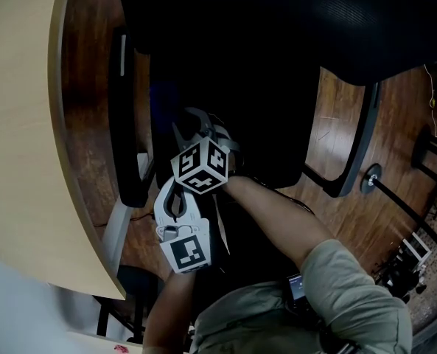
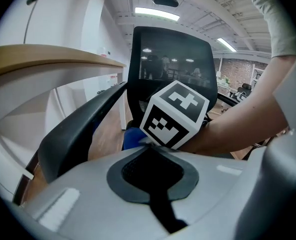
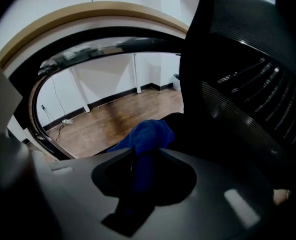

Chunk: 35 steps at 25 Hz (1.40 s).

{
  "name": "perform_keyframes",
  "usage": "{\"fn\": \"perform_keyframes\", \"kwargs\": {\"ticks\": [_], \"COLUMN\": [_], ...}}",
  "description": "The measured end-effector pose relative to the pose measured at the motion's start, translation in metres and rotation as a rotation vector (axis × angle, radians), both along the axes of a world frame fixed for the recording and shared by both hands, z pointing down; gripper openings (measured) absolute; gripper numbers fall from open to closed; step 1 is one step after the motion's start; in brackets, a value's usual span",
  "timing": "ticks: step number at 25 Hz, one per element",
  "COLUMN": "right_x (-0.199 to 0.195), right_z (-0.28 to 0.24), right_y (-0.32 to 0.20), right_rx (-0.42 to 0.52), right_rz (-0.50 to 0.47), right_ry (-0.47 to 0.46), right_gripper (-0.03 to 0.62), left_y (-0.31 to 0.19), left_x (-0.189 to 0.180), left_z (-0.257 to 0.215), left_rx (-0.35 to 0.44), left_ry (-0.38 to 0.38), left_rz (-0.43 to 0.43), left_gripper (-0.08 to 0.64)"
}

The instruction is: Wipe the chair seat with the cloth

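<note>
Pinched in the jaws of the right gripper (image 3: pixel 143 156): a bunched blue cloth (image 3: pixel 148 133), poking out past the tips above the black chair seat (image 1: pixel 266 124). Close behind, the left gripper (image 2: pixel 152 151), jaws pressed together on nothing, facing the right one's marker cube (image 2: pixel 175 115). Left of both, a black armrest (image 2: pixel 70 134); ahead, the mesh backrest (image 2: pixel 170 59).
</note>
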State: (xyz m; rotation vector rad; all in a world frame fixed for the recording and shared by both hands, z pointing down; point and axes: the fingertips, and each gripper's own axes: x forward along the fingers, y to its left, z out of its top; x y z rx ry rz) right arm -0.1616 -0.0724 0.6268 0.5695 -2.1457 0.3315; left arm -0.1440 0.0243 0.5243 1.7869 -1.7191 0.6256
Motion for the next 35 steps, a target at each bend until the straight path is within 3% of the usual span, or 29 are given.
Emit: {"fn": "perform_keyframes", "kwargs": {"ticks": [8, 19, 24, 30, 35], "right_x": [0.098, 0.296, 0.367, 0.396, 0.397], "right_z": [-0.013, -0.032, -0.022, -0.01, 0.011], "right_y": [-0.032, -0.053, -0.026, 0.003, 0.013], "right_rx": [0.026, 0.041, 0.003, -0.08, -0.115], "right_rz": [0.203, 0.707, 0.899, 1.043, 1.038], "right_ry": [0.049, 0.183, 0.212, 0.19, 0.194], "right_gripper": [0.087, 0.087, 0.087, 0.087, 0.087], "left_y": [-0.032, -0.068, -0.067, -0.062, -0.056], "left_x": [0.049, 0.145, 0.191, 0.215, 0.215], "left_z": [-0.007, -0.02, -0.009, -0.007, 0.001], "left_rx": [0.032, 0.051, 0.061, 0.067, 0.051], "left_ry": [0.013, 0.059, 0.084, 0.075, 0.049], "left_rz": [0.119, 0.362, 0.44, 0.463, 0.434], "left_gripper": [0.005, 0.005, 0.005, 0.006, 0.005]}}
